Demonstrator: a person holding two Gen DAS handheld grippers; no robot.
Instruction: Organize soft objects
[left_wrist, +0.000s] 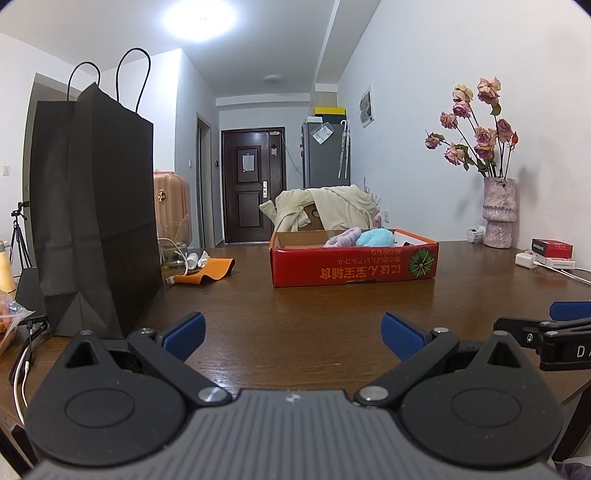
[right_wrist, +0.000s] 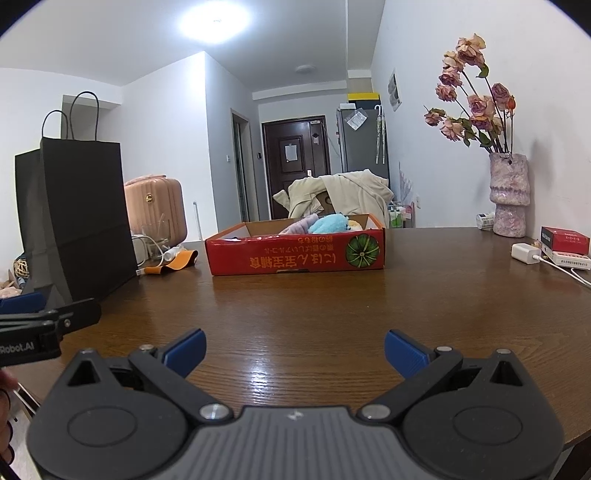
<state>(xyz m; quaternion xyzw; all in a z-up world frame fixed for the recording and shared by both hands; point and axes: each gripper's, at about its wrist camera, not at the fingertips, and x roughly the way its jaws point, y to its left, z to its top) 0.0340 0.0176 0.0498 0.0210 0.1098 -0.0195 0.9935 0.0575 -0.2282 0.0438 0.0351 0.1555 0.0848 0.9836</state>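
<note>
Both tongs spread wide and empty — the left gripper (left_wrist: 293, 338) and the right gripper (right_wrist: 294, 353) hover low over the near edge of the wooden table (right_wrist: 332, 306), side by side. Farther back sits the red cardboard box (right_wrist: 295, 254), and the soft objects are inside it — a blue plush (right_wrist: 328, 223) beside a lilac one (right_wrist: 301, 226). On the left, a black paper bag (left_wrist: 96, 214) stands upright; on the far right, a vase of roses (right_wrist: 508, 194).
</note>
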